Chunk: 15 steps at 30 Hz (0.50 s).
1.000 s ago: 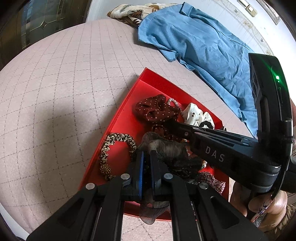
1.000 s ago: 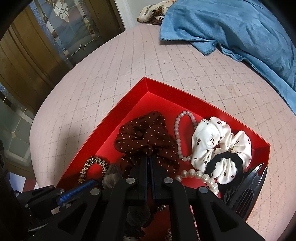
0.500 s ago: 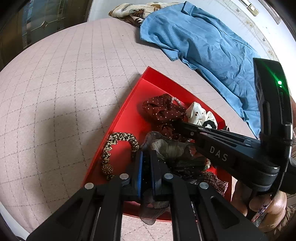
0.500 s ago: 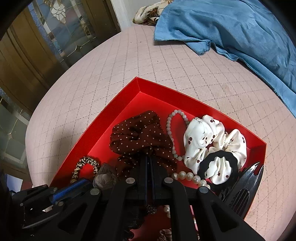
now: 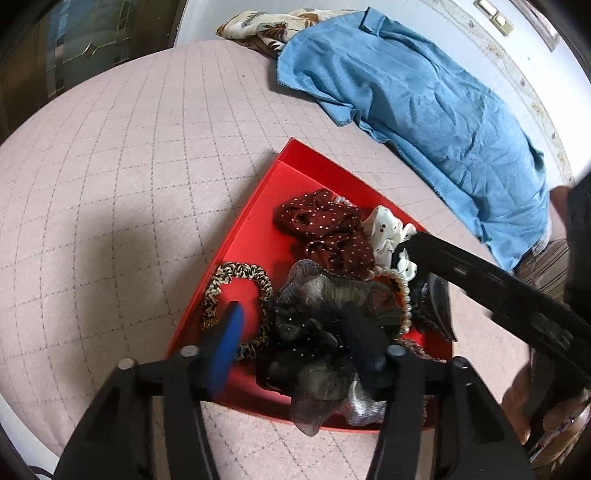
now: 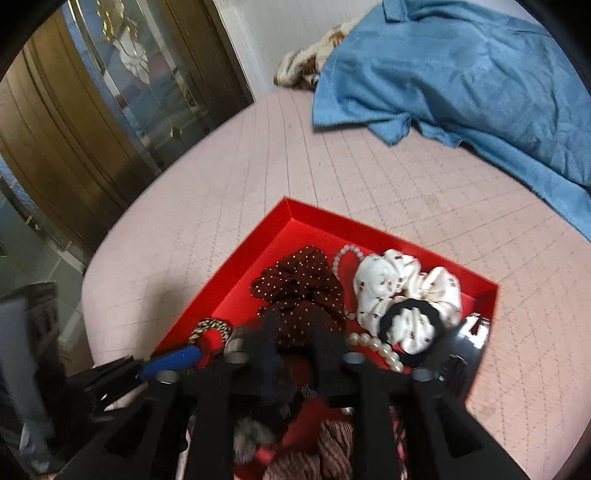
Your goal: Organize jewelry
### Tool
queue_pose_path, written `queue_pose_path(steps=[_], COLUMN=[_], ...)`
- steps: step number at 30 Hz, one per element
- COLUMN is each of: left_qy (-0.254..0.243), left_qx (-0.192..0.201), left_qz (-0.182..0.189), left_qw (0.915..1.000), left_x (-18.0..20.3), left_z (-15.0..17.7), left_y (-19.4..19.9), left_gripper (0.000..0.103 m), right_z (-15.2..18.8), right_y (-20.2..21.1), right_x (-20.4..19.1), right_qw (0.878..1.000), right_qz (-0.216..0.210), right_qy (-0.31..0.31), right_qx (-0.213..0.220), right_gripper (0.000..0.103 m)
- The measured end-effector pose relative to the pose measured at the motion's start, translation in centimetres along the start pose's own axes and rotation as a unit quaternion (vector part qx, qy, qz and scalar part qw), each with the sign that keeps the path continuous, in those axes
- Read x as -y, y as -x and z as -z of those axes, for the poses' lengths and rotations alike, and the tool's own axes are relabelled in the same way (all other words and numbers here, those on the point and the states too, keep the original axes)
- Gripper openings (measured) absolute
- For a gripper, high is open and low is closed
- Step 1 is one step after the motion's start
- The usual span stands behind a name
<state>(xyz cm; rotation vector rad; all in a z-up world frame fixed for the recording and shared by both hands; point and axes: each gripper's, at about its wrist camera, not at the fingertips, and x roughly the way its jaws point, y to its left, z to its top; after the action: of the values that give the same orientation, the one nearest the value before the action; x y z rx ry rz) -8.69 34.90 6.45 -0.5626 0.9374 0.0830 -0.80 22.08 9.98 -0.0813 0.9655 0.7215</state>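
A red tray (image 5: 236,236) (image 6: 221,295) lies on the pink quilted bed. In it are a maroon dotted scrunchie (image 5: 325,229) (image 6: 299,284), a white printed scrunchie (image 5: 384,229) (image 6: 406,288), a pearl bracelet (image 5: 402,288) (image 6: 376,347), a leopard-print scrunchie (image 5: 236,273) (image 6: 210,326) and a black hair clip (image 5: 436,306) (image 6: 469,339). My left gripper (image 5: 295,332) is opening over the tray's near corner. A grey sheer scrunchie (image 5: 325,306) lies loose between its jaws. My right gripper (image 6: 295,339), blurred, is also opening above the maroon scrunchie and holds nothing.
A blue shirt (image 5: 424,92) (image 6: 461,74) and a patterned cloth (image 5: 266,26) lie at the bed's far side. A wood and glass door (image 6: 74,110) stands to the left, past the bed edge. A person's hand (image 5: 546,417) holds the right gripper.
Both grippers were shut and now stand apart. The grey sheer scrunchie has come loose from the left pads. The right gripper has drawn back and upward from the tray.
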Motion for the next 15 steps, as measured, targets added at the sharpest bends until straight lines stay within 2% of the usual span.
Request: queue_pose_path(steps=[4,7,12,15], left_qy=[0.02,0.012,-0.043,-0.064], left_qx=[0.001,0.014,0.048,0.043], left_qz=[0.039,0.038,-0.028,-0.056], left_qw=[0.999,0.9991,0.9975,0.9955], left_x=[-0.6,-0.2,1.9,2.9], left_z=[0.4,0.8,1.9,2.8], left_y=[1.0,1.9,2.8,2.2], left_gripper=[0.057,0.058,0.06,0.06], right_z=[1.8,3.8,7.2,8.9], right_y=[3.4,5.8,8.4,9.5], right_x=[0.9,1.9,3.7,4.8], right_qw=[1.0,0.999,0.998,0.998], right_qz=[0.001,0.008,0.022,0.032], right_qy=[-0.001,-0.007,-0.022,-0.031], right_qx=[0.023,0.041,0.05,0.053], right_gripper=[0.04,0.046,0.048,0.048])
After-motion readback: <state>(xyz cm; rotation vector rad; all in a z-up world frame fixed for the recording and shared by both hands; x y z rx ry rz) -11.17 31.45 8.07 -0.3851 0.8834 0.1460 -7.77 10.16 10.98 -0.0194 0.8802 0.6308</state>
